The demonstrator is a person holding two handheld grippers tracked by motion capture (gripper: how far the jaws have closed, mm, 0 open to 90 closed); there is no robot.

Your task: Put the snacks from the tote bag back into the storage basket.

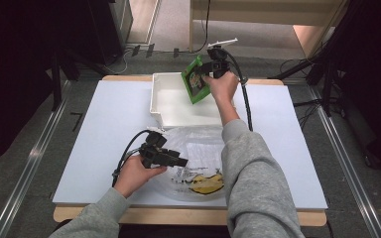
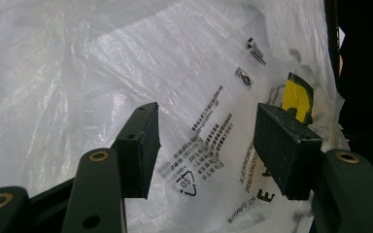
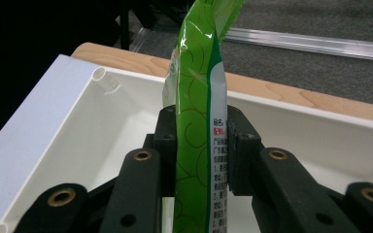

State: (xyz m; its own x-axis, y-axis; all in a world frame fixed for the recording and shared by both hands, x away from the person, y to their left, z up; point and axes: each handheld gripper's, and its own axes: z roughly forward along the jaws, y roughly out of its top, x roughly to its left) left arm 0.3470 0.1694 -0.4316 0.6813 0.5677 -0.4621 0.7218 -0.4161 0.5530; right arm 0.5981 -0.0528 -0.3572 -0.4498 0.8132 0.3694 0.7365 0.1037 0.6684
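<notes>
A white tabletop (image 1: 104,129) sits on a wooden board whose pale edge shows along the near and far sides. At the far middle of it stands a white tray (image 1: 155,96), open at the top, its bottom bare where it shows. Nearer the person, just in front of the tray, a clear plastic bag (image 1: 198,144) with black print lies spread flat on the tabletop. Through it shows a yellow and dark packet (image 1: 207,183), close to the near edge.
</notes>
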